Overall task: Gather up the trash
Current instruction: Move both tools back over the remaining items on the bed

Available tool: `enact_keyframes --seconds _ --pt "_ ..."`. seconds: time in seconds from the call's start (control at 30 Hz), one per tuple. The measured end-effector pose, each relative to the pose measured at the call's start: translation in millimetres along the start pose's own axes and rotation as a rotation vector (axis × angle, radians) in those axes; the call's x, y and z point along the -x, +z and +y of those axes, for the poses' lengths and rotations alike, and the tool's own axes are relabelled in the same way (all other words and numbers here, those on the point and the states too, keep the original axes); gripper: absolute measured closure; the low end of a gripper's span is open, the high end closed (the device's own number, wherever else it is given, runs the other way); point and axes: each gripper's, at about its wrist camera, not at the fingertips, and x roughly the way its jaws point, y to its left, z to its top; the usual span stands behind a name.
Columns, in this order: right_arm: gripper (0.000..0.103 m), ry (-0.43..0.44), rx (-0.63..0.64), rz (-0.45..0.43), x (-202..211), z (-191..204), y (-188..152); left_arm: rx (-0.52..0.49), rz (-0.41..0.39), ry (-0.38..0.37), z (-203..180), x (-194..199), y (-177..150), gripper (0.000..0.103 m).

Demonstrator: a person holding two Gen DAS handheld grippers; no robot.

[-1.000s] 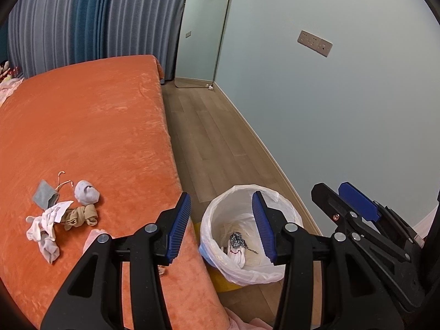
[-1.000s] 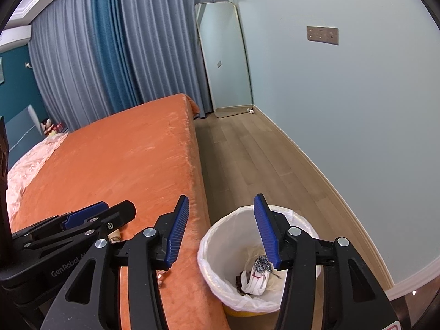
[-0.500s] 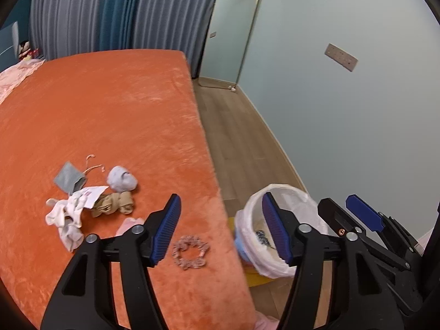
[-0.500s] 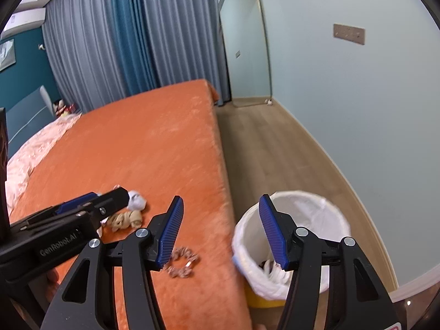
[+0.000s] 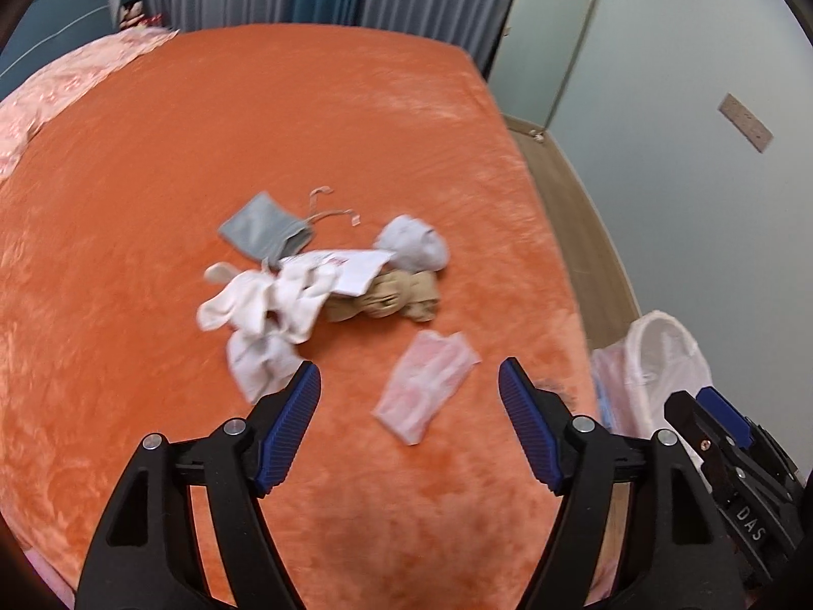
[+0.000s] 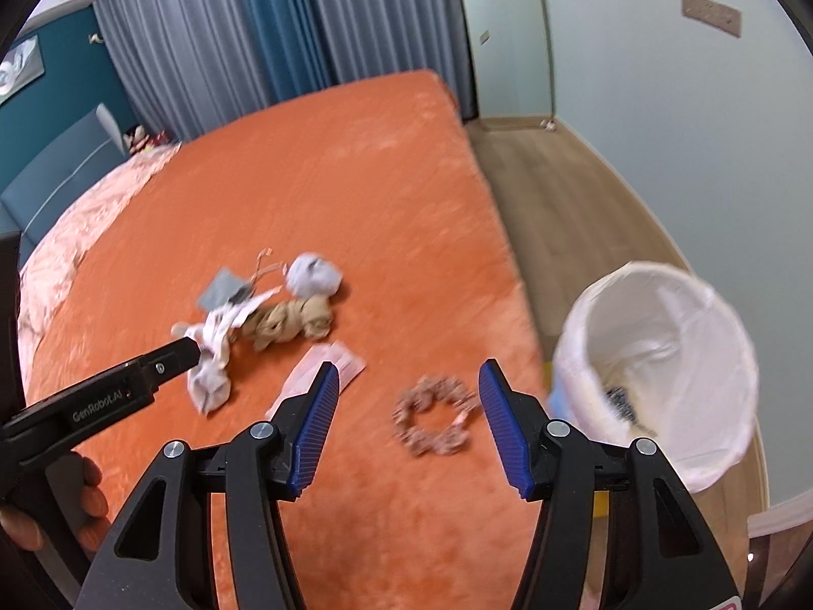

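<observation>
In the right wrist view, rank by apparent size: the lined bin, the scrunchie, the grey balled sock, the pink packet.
1. Lined bin, by far the largest.
2. Scrunchie.
3. Pink packet, though partly hidden behind a gripper finger, so unsure against the scrunchie.
4. Grey balled sock, smallest, but farthest from the camera.
</observation>
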Motion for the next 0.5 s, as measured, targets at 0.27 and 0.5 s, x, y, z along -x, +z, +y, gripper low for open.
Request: enact_keyframes --seconds 0.27,0.5 --pt "0.047 0.038 0.027 0.104 -54.5 44.2 -22.8 0.082 0.075 0.044 63.6 -38.0 -12.6 0.034" --pt "0.047 0.060 0.044 0.172 -99.3 74.8 -33.7 0.148 0.132 0.057 99.6 -72.6 -16.5 0.034"
